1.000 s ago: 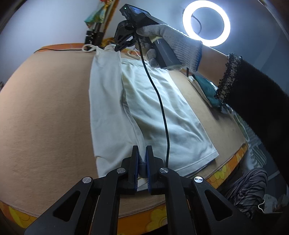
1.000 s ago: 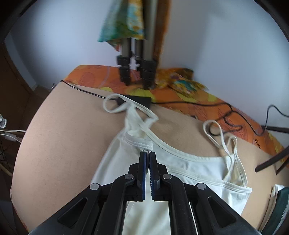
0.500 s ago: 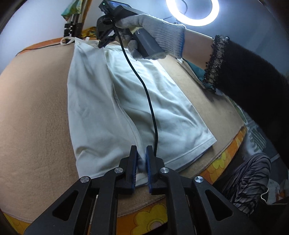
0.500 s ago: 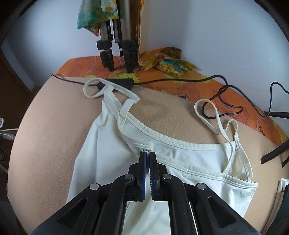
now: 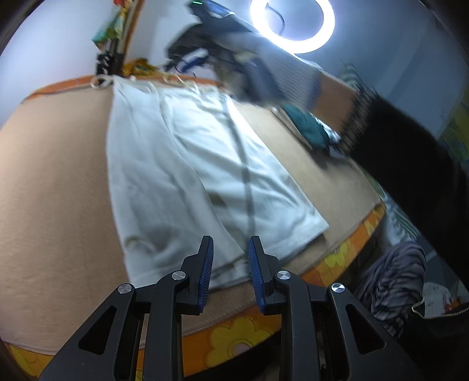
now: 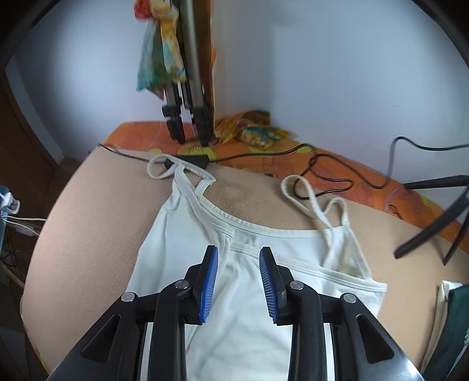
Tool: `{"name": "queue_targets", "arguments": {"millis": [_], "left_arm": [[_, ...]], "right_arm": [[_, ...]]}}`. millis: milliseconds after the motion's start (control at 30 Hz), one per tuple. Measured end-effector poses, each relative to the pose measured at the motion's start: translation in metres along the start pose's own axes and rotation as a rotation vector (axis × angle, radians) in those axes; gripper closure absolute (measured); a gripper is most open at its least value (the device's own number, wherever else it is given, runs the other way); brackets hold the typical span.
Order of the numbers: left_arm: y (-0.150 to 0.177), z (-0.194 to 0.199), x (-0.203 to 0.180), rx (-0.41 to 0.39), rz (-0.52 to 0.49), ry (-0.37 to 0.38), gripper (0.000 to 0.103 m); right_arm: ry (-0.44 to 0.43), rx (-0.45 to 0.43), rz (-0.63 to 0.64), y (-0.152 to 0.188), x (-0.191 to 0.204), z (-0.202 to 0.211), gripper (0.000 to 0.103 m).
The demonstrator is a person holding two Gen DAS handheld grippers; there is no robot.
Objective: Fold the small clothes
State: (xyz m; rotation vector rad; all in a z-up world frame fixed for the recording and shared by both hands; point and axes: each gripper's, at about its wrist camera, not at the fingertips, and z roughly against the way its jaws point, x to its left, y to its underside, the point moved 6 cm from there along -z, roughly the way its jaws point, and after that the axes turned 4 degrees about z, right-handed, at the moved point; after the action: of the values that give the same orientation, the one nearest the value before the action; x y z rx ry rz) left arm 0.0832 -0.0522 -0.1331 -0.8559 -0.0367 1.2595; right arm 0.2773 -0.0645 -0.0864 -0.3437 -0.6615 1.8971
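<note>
A white strappy top lies flat on the tan blanket, its left third folded over the middle. My left gripper is open just above the hem at the near edge, holding nothing. My right gripper is open above the folded neckline of the top, holding nothing. In the left wrist view the right gripper appears blurred, raised above the far end of the top. Two thin straps lie loose on the blanket beyond the neckline.
A tripod stands at the far edge on an orange flowered cloth, with black cables running across it. A ring light glows above. A dark teal cloth lies at the right. Another stand leg crosses at right.
Both grippers have opened and let go of the top's folded edge, which now lies flat. Both have lifted slightly, and the right hand is moving, blurred.
</note>
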Motion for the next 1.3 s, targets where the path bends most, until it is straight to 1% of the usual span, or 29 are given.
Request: {"name": "queue_targets", "arguments": {"millis": [133, 200, 333, 367, 400, 433, 500, 567, 800, 867, 933, 1033, 1100, 1133, 1167, 1300], "left_arm": [[-0.005, 0.005, -0.008, -0.054, -0.051, -0.045, 0.08], [-0.004, 0.003, -0.014, -0.064, -0.081, -0.059, 0.08], [-0.002, -0.007, -0.036, -0.06, -0.159, -0.062, 0.08], [-0.001, -0.011, -0.044, -0.055, -0.183, -0.062, 0.075], [0.0, -0.014, -0.049, -0.053, -0.199, -0.06, 0.072], [0.0, -0.018, -0.055, -0.049, -0.216, -0.054, 0.072], [0.002, -0.024, -0.064, -0.041, -0.243, -0.048, 0.072], [0.003, -0.032, -0.076, -0.035, -0.271, -0.039, 0.072], [0.013, -0.064, -0.119, 0.002, -0.385, -0.016, 0.072], [0.015, -0.074, -0.126, 0.018, -0.394, -0.014, 0.072], [0.017, -0.083, -0.133, 0.037, -0.398, -0.005, 0.072], [0.021, -0.098, -0.145, 0.074, -0.428, 0.0, 0.072], [0.022, -0.105, -0.15, 0.091, -0.438, 0.001, 0.068], [0.022, -0.109, -0.152, 0.095, -0.439, -0.004, 0.059], [0.022, -0.112, -0.154, 0.094, -0.439, -0.01, 0.057], [0.023, -0.118, -0.157, 0.091, -0.449, -0.031, 0.057]], "right_arm": [[-0.043, -0.056, -0.027, 0.017, -0.013, 0.038, 0.07], [-0.057, -0.079, -0.042, 0.029, -0.023, 0.059, 0.069], [-0.103, -0.123, -0.08, 0.052, -0.053, 0.096, 0.065], [-0.119, -0.133, -0.093, 0.058, -0.06, 0.104, 0.064], [-0.136, -0.143, -0.104, 0.063, -0.067, 0.111, 0.063], [-0.145, -0.154, -0.111, 0.069, -0.075, 0.118, 0.059], [-0.133, -0.169, -0.116, 0.079, -0.088, 0.128, 0.054], [-0.128, -0.178, -0.123, 0.091, -0.103, 0.137, 0.053], [-0.119, -0.191, -0.17, 0.118, -0.149, 0.153, 0.051], [-0.115, -0.189, -0.177, 0.123, -0.16, 0.155, 0.048], [-0.109, -0.187, -0.181, 0.128, -0.17, 0.157, 0.043], [-0.1, -0.177, -0.183, 0.131, -0.181, 0.154, 0.042], [-0.101, -0.168, -0.186, 0.132, -0.187, 0.149, 0.042], [-0.104, -0.165, -0.188, 0.133, -0.189, 0.146, 0.042], [-0.109, -0.162, -0.187, 0.132, -0.19, 0.142, 0.042], [-0.137, -0.159, -0.199, 0.125, -0.195, 0.119, 0.042]]}}
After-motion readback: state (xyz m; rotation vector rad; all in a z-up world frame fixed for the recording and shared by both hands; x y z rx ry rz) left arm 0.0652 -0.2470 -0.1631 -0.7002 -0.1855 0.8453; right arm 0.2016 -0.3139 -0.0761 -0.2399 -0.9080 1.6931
